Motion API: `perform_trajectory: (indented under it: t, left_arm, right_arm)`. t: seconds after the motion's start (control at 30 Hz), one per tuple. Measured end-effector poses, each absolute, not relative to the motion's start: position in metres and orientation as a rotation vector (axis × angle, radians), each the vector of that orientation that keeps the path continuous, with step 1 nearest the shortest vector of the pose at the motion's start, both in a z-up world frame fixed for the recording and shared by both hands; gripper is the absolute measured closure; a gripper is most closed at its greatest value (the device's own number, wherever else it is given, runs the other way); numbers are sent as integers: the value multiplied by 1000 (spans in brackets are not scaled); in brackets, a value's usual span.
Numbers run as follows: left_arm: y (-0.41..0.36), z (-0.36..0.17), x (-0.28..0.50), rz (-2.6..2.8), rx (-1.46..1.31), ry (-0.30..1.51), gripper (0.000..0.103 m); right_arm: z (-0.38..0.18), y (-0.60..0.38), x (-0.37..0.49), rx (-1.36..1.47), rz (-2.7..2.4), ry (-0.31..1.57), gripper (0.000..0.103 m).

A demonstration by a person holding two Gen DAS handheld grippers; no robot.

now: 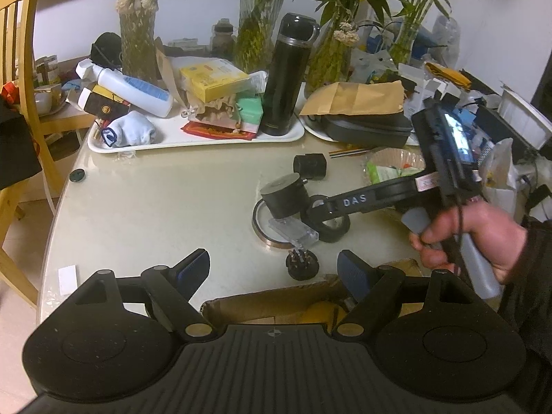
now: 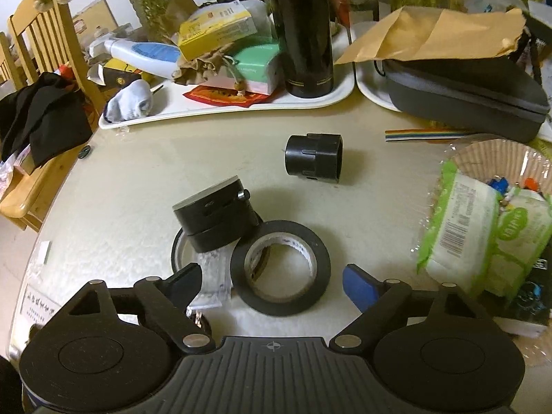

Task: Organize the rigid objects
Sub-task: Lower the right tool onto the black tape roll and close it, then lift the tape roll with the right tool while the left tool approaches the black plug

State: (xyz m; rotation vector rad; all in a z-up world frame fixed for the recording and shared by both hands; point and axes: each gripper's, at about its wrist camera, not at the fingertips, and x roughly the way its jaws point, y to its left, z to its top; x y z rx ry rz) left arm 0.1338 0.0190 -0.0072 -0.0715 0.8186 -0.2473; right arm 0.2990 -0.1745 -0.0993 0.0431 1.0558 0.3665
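Observation:
A black tape roll (image 2: 310,241) lies flat on the pale table, and my right gripper (image 2: 272,284) is open with its blue-padded fingers either side of it, not touching. A black cylinder (image 2: 215,217) leans on a thin brown tape ring (image 2: 176,248) just left of the roll, beside a clear plastic piece (image 2: 212,276). Farther back lies a black adapter (image 2: 314,160). In the left wrist view a hand holds the right gripper (image 1: 319,210) down at the tape roll (image 1: 333,234), next to the cylinder (image 1: 286,196). My left gripper (image 1: 274,272) is open and empty near a small black connector (image 1: 302,265).
A cardboard box (image 1: 269,302) sits under the left gripper. A white tray (image 1: 193,139) at the back carries a black flask (image 1: 288,76), bottles and cartons. A grey case (image 2: 465,93) and a paper-lined bowl (image 2: 493,151) with a wipes pack (image 2: 462,227) stand at right. A wooden chair (image 1: 13,69) is at left.

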Motion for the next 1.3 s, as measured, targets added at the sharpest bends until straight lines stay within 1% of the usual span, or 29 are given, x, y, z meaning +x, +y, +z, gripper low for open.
perform_trajectory:
  t: [0.07,0.2,0.27,0.7,0.93,1.3]
  left_arm:
    - [21,-8,134,-243,-73,821,22]
    - [24,-10,135,-241,-84,826,21]
    - [25,-10,136,-238,-86,827,22]
    - [24,-8,141,-228,-68,830,21]
    - [22,-4,141,-221,-60,824,22]
    - [19,5,142,-218,-55,809,22]
  right_arm:
    - [-103,-171,303,39,364,1063,15]
    - [-113,-167,310,37,361,1086,20]
    - [-115,-166,312,25,343,1090,28]
    - [-108,-175,307,47,326,1103,29]
    - [-89,-182,297,60,345,1067,29]
    - [-50,-195,270,166,490,968,29]
